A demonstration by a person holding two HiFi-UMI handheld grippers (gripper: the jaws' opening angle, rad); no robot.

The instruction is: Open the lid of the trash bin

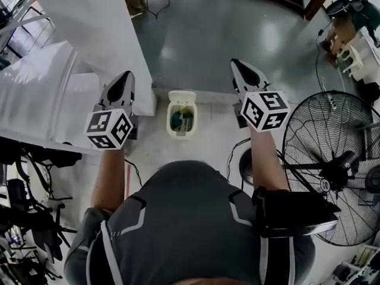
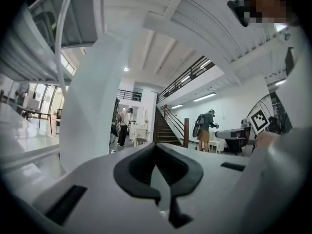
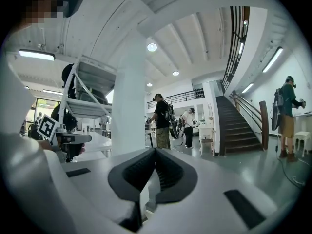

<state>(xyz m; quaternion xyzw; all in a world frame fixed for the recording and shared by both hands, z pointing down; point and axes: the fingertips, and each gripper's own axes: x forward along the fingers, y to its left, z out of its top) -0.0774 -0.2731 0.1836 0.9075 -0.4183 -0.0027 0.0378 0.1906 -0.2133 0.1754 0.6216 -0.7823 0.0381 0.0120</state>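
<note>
In the head view a small white trash bin stands on the floor straight ahead of me, between my two arms. Its lid is tipped up at the back, and green and blue rubbish shows inside. My left gripper is held up to the left of the bin, shut and empty. My right gripper is up on the right, also shut with nothing in it. Both point level, out over the room. Their own views show the left gripper and the right gripper with jaws closed together, and no bin.
A wide white pillar rises just left of the bin, with white steps beyond it. A large black floor fan stands at the right, with cables on the floor near it. Several people and a staircase are far off.
</note>
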